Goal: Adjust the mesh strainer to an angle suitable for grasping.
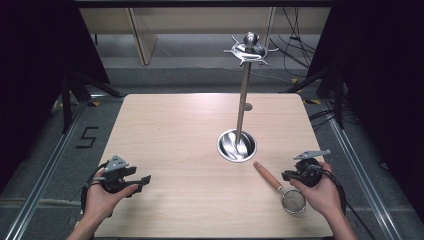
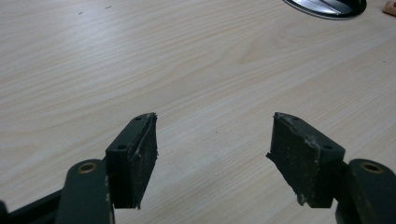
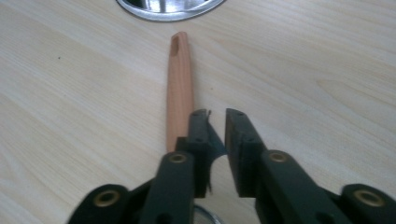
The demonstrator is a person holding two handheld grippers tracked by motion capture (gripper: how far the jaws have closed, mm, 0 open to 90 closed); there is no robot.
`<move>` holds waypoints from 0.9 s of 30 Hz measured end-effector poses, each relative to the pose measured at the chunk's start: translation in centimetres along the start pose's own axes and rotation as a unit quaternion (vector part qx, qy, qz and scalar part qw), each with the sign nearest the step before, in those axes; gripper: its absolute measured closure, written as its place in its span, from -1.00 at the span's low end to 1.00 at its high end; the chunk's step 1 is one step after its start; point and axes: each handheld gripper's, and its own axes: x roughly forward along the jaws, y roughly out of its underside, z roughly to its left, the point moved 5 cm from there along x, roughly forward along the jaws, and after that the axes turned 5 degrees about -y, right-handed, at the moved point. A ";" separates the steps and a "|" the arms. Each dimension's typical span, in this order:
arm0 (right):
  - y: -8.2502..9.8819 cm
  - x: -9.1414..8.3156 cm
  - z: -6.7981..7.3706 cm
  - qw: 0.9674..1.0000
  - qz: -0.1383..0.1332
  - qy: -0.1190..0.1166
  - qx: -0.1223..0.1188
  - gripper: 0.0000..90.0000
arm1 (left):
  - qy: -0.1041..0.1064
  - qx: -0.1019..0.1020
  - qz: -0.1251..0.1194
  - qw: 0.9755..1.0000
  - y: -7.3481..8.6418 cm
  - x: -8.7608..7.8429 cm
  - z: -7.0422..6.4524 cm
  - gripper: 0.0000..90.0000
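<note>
1. Left gripper (image 1: 144,180), held in the left hand (image 1: 102,197) near the table's (image 1: 170,130) close-left corner: jaws spread wide, nothing between them, bare wood under them in the left gripper view (image 2: 212,154).
2. Right gripper (image 1: 285,175), in the right hand (image 1: 322,192) at the close-right: jaws drawn nearly together with a thin gap, gripping nothing (image 3: 217,123).
3. Small strainer (image 1: 280,187) with a wooden handle (image 3: 180,88) lies flat just left of the right gripper's tips; its mesh bowl (image 1: 294,201) sits beside the right hand.
4. Ahead of the right gripper, past the handle's end: round steel base (image 1: 237,145) of an upright hook stand (image 1: 243,100).
</note>
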 end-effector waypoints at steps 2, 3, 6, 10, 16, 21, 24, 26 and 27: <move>-0.1 0.0 0.1 1.000 -0.004 0.005 -0.004 0.94 | -0.001 0.000 0.001 1.000 -0.1 0.0 0.0 -0.31; -0.4 0.1 0.5 1.000 0.000 0.004 -0.011 1.00 | 0.000 0.001 -0.004 1.000 -0.2 0.1 -0.1 -0.31; -0.9 0.8 0.9 1.000 0.011 -0.002 -0.025 0.99 | 0.002 -0.003 0.001 1.000 -0.2 0.2 -0.2 -0.31; -1.7 2.3 1.8 0.998 0.027 -0.011 -0.050 1.00 | 0.001 -0.003 0.004 1.000 -0.2 0.4 -0.2 -0.31; -3.0 4.3 3.4 0.996 0.062 0.009 -0.066 1.00 | 0.002 -0.012 0.006 1.000 -0.3 0.7 -0.3 -0.31; -4.9 7.4 3.9 0.990 0.115 0.025 -0.078 1.00 | 0.004 -0.003 0.009 1.000 -0.2 0.6 -0.3 -0.31; -5.5 8.0 3.7 0.989 0.118 0.037 -0.075 1.00 | 0.005 0.005 0.008 1.000 -0.2 0.5 0.0 -0.32; -6.3 8.5 3.8 0.991 0.113 0.026 -0.072 1.00 | 0.004 -0.009 0.000 1.000 -0.2 0.4 -0.2 -0.32; -6.3 8.5 3.8 0.991 0.113 0.026 -0.072 1.00 | 0.004 -0.009 0.000 1.000 -0.2 0.4 -0.2 -0.32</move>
